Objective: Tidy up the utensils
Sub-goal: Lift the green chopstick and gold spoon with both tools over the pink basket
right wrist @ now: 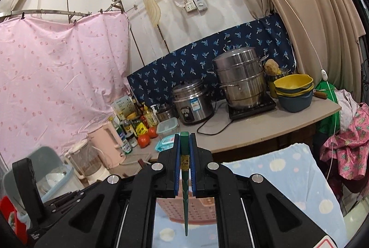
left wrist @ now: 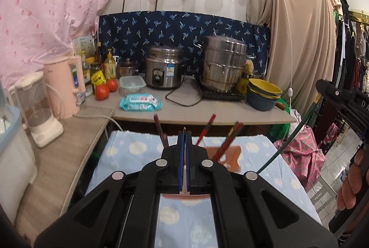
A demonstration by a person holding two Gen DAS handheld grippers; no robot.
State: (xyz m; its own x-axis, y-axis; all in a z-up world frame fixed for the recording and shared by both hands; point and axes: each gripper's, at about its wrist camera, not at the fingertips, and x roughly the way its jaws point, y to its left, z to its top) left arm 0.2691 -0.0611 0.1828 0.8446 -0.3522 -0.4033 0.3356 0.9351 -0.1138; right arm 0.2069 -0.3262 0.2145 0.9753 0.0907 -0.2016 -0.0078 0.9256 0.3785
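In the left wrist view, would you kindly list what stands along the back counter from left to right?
Blender → pink electric kettle → two tomatoes → clear lidded food container → steel rice cooker → stacked steel steamer pot → stacked yellow and blue bowls.

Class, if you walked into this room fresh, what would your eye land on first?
Probably the green chopstick clamped in the right gripper, hanging over the blue spotted cloth. Next, the big steel steamer pot on the counter's right side, and the pink curtain filling the left wall.
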